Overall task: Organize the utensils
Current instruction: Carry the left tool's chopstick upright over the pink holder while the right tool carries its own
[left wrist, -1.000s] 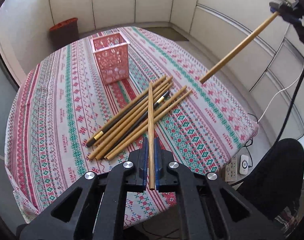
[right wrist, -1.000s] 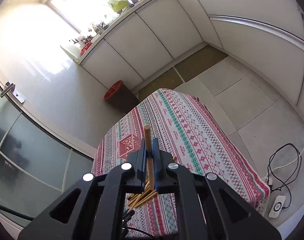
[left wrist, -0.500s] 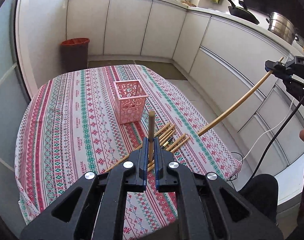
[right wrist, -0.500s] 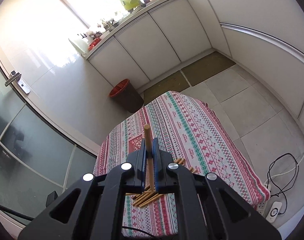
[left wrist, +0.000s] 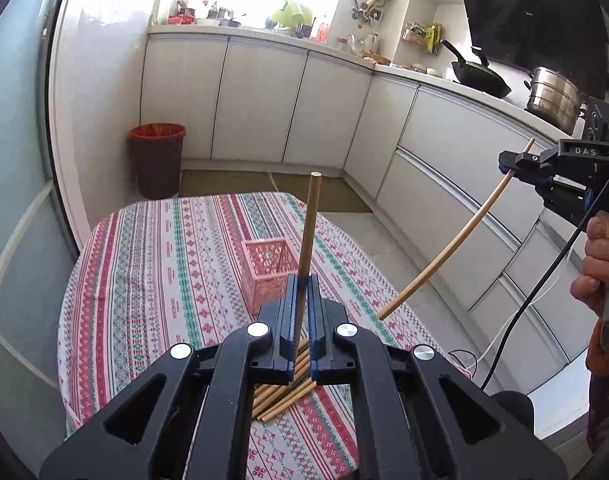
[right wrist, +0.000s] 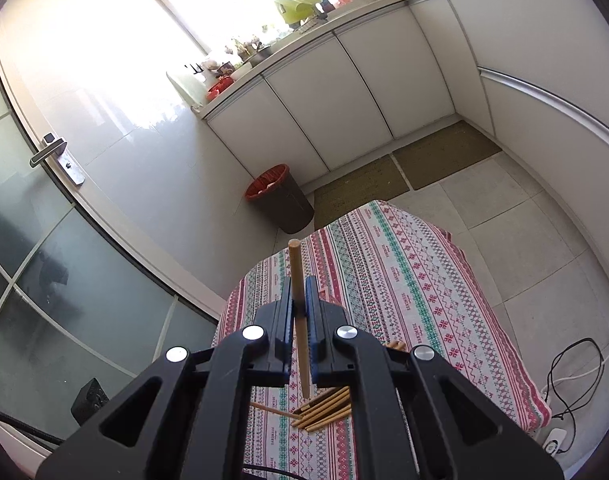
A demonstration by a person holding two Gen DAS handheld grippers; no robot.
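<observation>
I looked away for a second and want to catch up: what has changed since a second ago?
Both grippers have risen from the table, each still clamped on one chopstick: the left gripper holds its chopstick, the right gripper its chopstick. Nothing was grasped or released. The pink basket and the chopstick pile stayed put.

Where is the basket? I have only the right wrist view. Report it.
Observer: The pink basket stands on the tablecloth, beyond the pile of chopsticks.
Operator: Report the left gripper.
Observer: The left gripper is shut on one upright chopstick.
Operator: Describe my stick from that side.
Observer: The right gripper grips a slanting chopstick near its top. The stick angles down toward the table, clear of the basket.
</observation>
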